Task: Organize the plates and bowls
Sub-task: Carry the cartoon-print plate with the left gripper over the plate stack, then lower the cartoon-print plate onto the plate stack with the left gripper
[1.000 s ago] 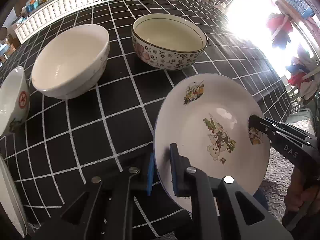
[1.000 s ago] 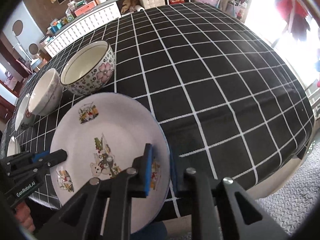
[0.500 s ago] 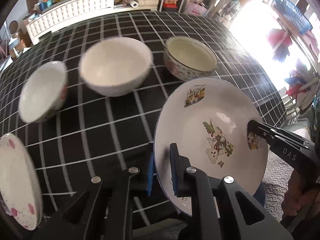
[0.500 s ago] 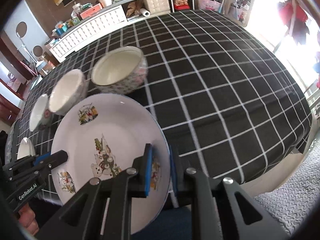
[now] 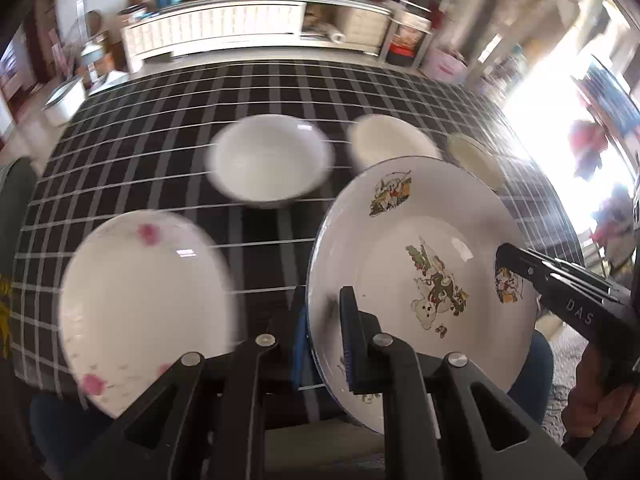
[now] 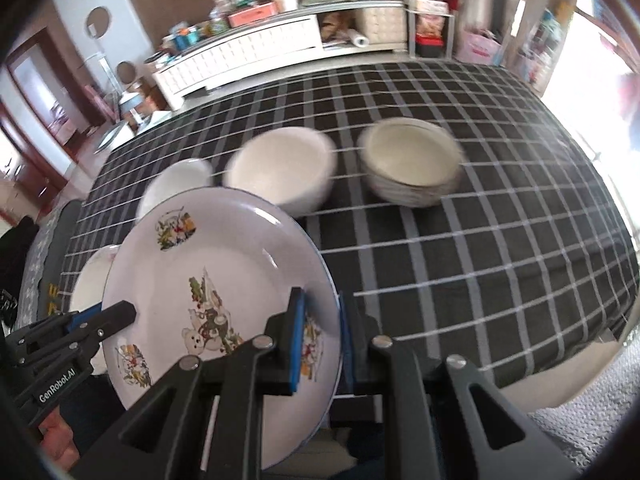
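Left gripper (image 5: 323, 332): we kept it clamped on the cartoon plate (image 5: 420, 264), rim at 9 o'clock.
Right gripper (image 6: 322, 344): we pinched the rim at 3 o'clock.
Plate: held above the table (image 6: 480, 260), bowls (image 6: 280, 168) at 12 o'clock.

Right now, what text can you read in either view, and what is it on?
"DAS": on the right gripper, seen from the left wrist view.
"GenRobot.AI": on the left gripper, seen from the right wrist view.
Cartoon plate: pictures only, no words legible.
Boxes on the far shelf: too blurred to read.
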### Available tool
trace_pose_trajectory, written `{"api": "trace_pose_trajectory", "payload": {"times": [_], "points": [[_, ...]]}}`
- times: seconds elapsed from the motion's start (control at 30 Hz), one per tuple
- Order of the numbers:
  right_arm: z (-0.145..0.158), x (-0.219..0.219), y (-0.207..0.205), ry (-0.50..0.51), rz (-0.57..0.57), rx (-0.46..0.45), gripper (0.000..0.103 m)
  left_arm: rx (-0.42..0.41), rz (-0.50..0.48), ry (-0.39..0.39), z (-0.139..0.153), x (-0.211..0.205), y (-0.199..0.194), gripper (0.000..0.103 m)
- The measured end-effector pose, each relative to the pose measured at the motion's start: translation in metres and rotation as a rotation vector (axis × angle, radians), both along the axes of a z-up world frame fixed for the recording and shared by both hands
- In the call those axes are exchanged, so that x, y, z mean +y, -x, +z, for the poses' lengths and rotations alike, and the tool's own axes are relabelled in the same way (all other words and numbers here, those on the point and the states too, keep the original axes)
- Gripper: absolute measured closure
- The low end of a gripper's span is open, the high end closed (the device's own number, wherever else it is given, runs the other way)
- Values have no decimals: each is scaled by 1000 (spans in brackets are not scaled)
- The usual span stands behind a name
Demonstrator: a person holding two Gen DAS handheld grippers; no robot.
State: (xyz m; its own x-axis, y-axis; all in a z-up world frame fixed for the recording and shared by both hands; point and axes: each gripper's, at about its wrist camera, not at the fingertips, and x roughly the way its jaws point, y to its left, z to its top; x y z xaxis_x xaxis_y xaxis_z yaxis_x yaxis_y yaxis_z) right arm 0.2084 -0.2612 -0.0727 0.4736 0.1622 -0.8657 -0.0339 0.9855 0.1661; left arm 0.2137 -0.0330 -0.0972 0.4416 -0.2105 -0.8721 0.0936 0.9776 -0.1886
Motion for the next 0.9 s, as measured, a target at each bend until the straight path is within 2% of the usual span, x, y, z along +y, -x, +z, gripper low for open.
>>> {"api": "trace_pose_trajectory", "payload": {"times": [0.3, 0.47, 0.67, 0.9], "points": [[-10, 96, -11, -24, 166, 30, 83, -24, 161, -5, 11, 103, 30, 90], [-19, 140, -17, -30, 233, 52, 83, 1, 240, 0, -2, 147, 44, 90], [-37, 186, -17, 3, 288, 82, 83, 42, 299, 14, -20, 175, 57, 90], [-43, 212, -16, 38, 325, 85, 83, 68, 334, 31, -32, 191, 61, 90]]}}
